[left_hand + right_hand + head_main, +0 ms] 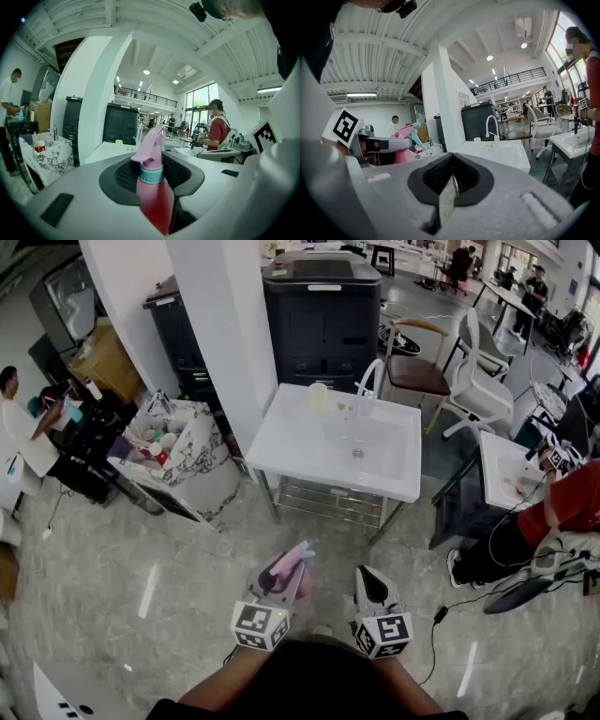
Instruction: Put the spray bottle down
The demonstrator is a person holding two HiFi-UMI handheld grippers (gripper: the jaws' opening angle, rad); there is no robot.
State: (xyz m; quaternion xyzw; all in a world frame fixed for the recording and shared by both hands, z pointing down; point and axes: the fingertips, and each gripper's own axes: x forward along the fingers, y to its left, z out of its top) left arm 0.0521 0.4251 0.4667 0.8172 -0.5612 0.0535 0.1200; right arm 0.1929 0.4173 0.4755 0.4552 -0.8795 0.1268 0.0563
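The spray bottle (287, 567) is pink-red with a pale pink trigger head and a teal collar. My left gripper (280, 579) is shut on its body and holds it upright over the marble floor, in front of the white sink stand (298, 444). In the left gripper view the bottle (153, 197) stands between the dark pads (124, 176) with its nozzle pointing left. My right gripper (372, 585) hangs beside it, jaws together with nothing between them. The right gripper view shows those jaws (452, 180) as a thin slit, with the bottle (404, 139) off to the left.
Ahead is the sink stand with its curved faucet (371, 379). A white pillar (220, 334) and a black cabinet (323, 315) rise behind it. A marble-patterned cart (178, 451) of clutter is at the left. A person in red (553, 512) sits at the right beside another basin (506, 474).
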